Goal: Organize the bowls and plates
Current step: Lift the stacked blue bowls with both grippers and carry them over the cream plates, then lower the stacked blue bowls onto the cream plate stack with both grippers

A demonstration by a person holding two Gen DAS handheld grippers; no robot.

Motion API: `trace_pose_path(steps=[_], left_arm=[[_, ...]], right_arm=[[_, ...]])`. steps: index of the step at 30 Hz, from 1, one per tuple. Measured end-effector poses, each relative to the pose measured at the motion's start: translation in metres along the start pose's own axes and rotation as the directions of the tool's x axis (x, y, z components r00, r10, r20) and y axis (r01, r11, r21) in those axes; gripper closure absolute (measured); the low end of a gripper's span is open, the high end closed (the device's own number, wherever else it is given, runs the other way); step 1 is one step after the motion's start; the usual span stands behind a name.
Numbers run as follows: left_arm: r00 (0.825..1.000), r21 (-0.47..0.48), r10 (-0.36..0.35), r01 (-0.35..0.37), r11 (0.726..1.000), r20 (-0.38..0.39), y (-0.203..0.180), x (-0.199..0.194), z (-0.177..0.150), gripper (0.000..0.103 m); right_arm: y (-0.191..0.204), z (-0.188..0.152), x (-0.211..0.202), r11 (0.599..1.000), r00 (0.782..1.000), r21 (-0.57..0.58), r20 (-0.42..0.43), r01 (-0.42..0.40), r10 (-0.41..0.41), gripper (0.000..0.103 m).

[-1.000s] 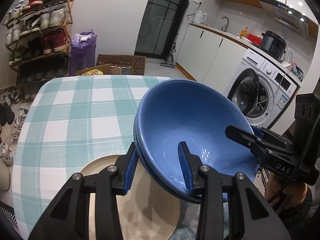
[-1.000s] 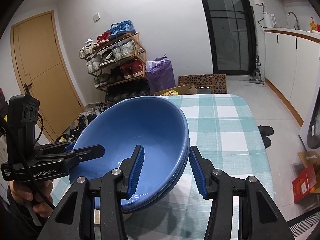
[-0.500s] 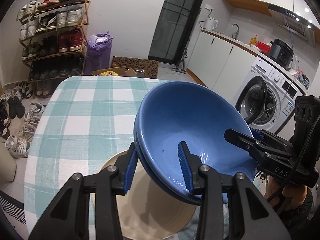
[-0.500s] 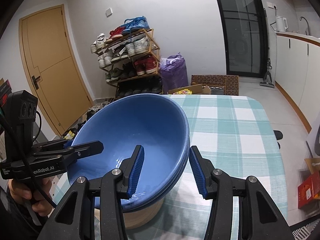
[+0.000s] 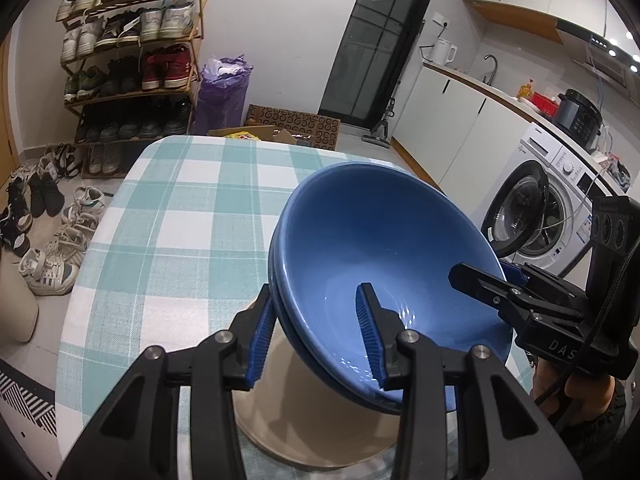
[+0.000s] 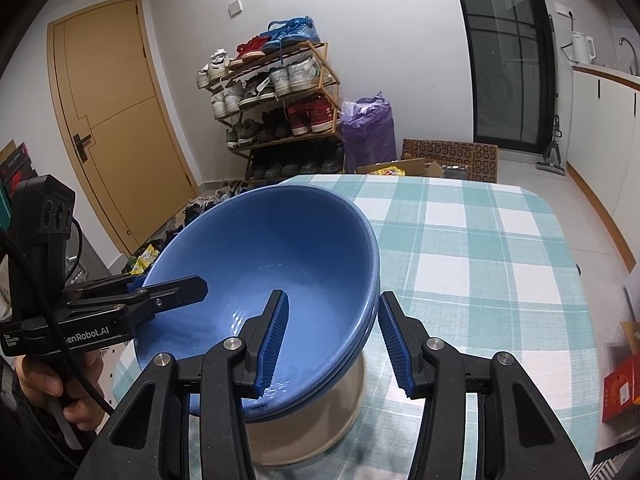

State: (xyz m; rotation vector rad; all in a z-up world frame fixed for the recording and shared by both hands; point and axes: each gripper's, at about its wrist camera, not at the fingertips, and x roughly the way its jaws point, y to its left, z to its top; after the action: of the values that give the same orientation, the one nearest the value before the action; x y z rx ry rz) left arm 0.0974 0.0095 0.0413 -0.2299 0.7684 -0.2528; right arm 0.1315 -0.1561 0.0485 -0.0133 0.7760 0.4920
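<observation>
Blue stacked bowls — at least two nested, going by the doubled rim — are carried between both grippers, tilted, over a cream bowl that sits near the table's near edge on the teal-and-white checked cloth.

Left gripper: jaws partly apart, clamped across the stack's rim on its left side, one blue pad outside the wall, the other inside the bowl. Right gripper: same grip on the opposite rim, one pad inside, one outside; the outside pad looks close to the wall, contact there hard to confirm from its own view. Each gripper also shows in the other's camera, pinching the far rim — left gripper at left in the right wrist view, with a hand on its handle.

Underside of the blue stack sits just above or on the cream bowl's rim; cannot tell if they touch. Rest of the cloth toward the far edge is bare checks. Shoe rack stands against the wall beyond the table.
</observation>
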Motion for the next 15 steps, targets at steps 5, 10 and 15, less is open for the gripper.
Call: trace_pose_path(steps=[5, 10, 15], left_arm=[[1.0, -0.016, 0.013, -0.013, 1.0, -0.007, 0.01, 0.001, -0.005, 0.064], [1.0, -0.029, 0.021, -0.021, 0.999, -0.02, 0.017, 0.005, -0.01, 0.064], [0.999, -0.037, 0.021, -0.023, 0.999, -0.035, 0.021, 0.011, -0.013, 0.064]], right_arm=[[0.007, -0.004, 0.009, 1.0, 1.0, -0.006, -0.016, -0.014, 0.014, 0.055], [0.01, -0.007, 0.017, 1.0, 0.999, -0.01, -0.034, -0.022, 0.022, 0.055], [0.011, -0.009, 0.024, 1.0, 0.999, -0.008, -0.048, -0.023, 0.023, 0.055]])
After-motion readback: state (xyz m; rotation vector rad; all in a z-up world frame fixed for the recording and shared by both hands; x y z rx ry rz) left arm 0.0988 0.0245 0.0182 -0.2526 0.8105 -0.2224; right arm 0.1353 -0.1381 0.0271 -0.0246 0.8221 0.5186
